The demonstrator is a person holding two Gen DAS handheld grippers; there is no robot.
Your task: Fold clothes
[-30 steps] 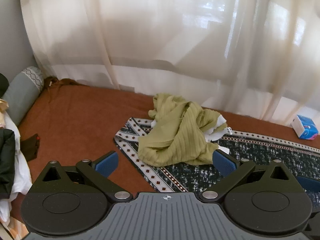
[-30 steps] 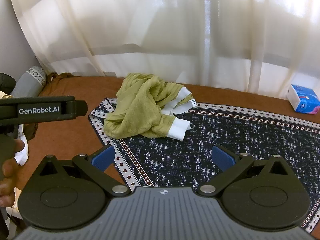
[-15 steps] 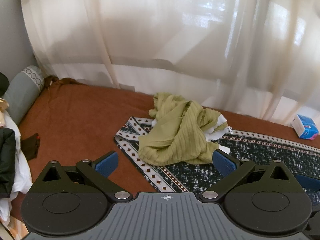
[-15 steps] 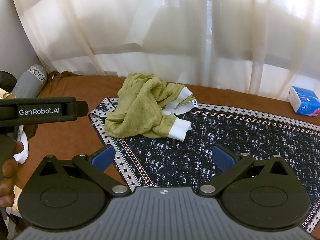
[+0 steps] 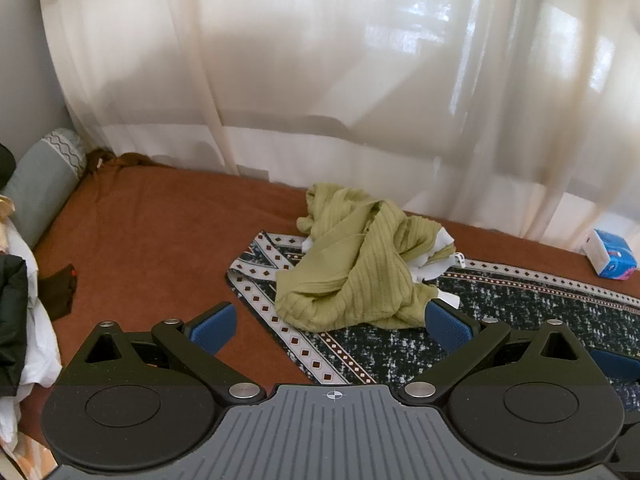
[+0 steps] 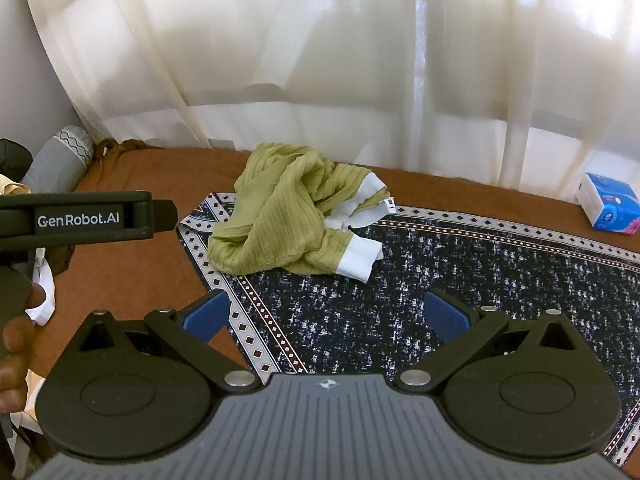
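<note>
A crumpled olive-green ribbed garment point(image 5: 356, 264) with white cuffs lies in a heap on the left end of a dark patterned mat point(image 5: 520, 312). It also shows in the right wrist view point(image 6: 288, 220), on the mat point(image 6: 460, 280). My left gripper point(image 5: 331, 326) is open and empty, held above the mat just short of the garment. My right gripper point(image 6: 325, 315) is open and empty, further back over the mat. The left gripper's body point(image 6: 80, 220) shows at the left of the right wrist view.
The mat lies on a brown bedspread point(image 5: 152, 232). A sheer white curtain point(image 5: 320, 80) hangs behind. A blue tissue pack point(image 5: 610, 258) sits at the far right. A grey bolster point(image 5: 44, 180) and a pile of dark and white clothes point(image 5: 20, 320) lie at the left.
Both grippers have crept slightly forward toward the garment. Nothing else has moved.
</note>
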